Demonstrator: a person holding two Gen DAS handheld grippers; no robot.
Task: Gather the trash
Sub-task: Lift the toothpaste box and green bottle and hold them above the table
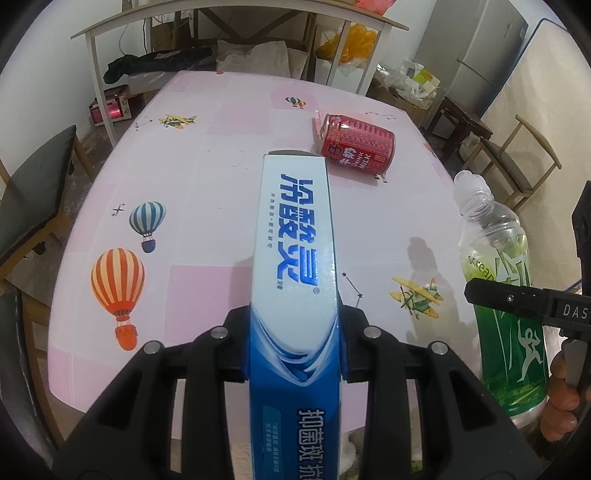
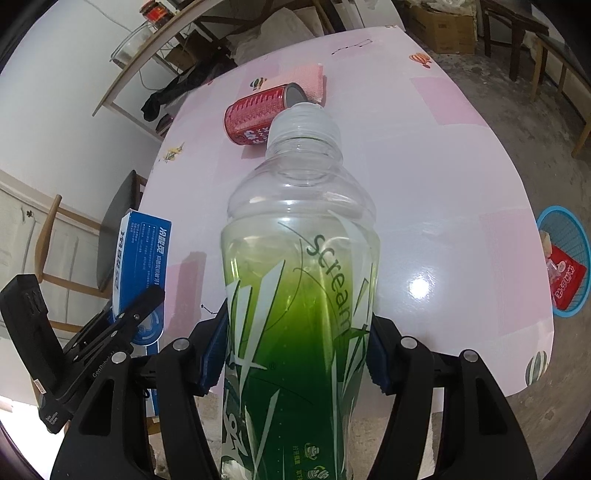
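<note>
My left gripper (image 1: 295,354) is shut on a blue and white toothpaste box (image 1: 295,236), held above the near edge of the pink table (image 1: 207,177). My right gripper (image 2: 295,354) is shut on a clear bottle with a green label (image 2: 299,266), also above the near edge. The bottle shows at the right of the left wrist view (image 1: 506,291), and the box at the left of the right wrist view (image 2: 142,266). A red drink can (image 1: 356,146) lies on its side at the far middle of the table, also in the right wrist view (image 2: 258,112).
A blue basket (image 2: 565,266) holding a red wrapper (image 2: 567,278) stands on the floor right of the table. A pink piece (image 2: 306,83) lies behind the can. Chairs (image 1: 33,192) stand left and right. A white shelf table (image 1: 229,26) and fridge (image 1: 484,51) stand behind.
</note>
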